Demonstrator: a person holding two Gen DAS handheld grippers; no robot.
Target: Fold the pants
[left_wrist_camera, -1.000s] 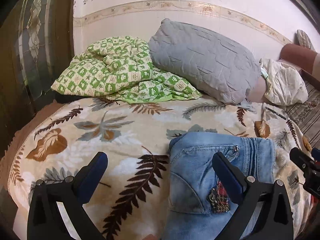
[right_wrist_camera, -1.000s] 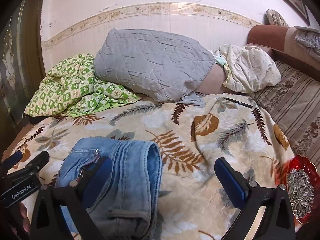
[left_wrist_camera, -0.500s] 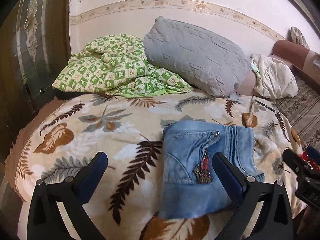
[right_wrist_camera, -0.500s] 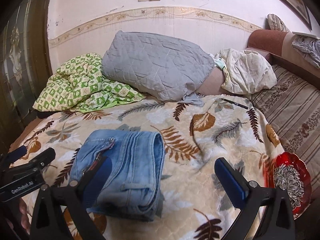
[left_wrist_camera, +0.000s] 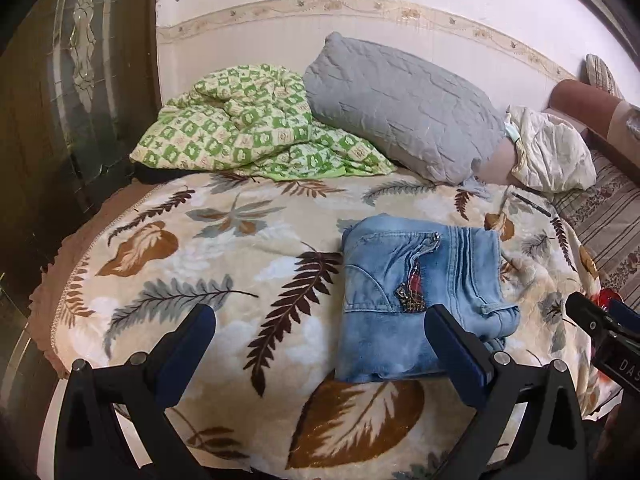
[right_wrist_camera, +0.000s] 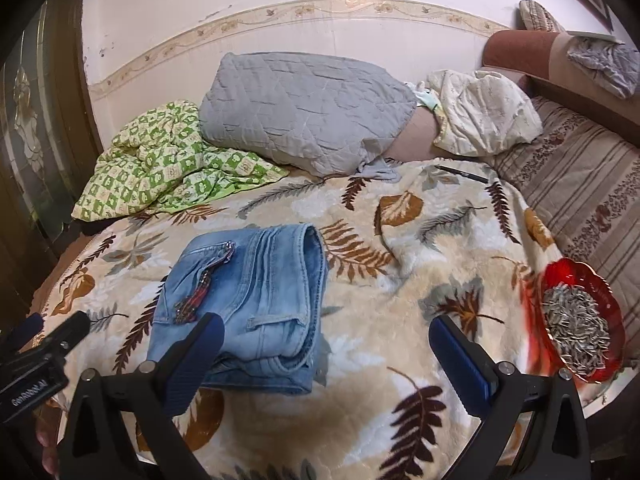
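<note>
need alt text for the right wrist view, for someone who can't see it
Folded blue jeans lie on a leaf-print blanket, just beyond the open, empty right gripper. A red dish of seeds sits at the right edge, and a gray pillow and green quilt lie by the wall.

Both grippers pulled back from the folded jeans [left_wrist_camera: 416, 292] over the last second. Left gripper [left_wrist_camera: 320, 344] now clear of the bundle, whole fold visible toward 1 o'clock. Right gripper [right_wrist_camera: 326, 354] retreated too, jeans toward 11 o'clock, seed bowl [right_wrist_camera: 576, 316] fully in view at 3 o'clock.
</note>
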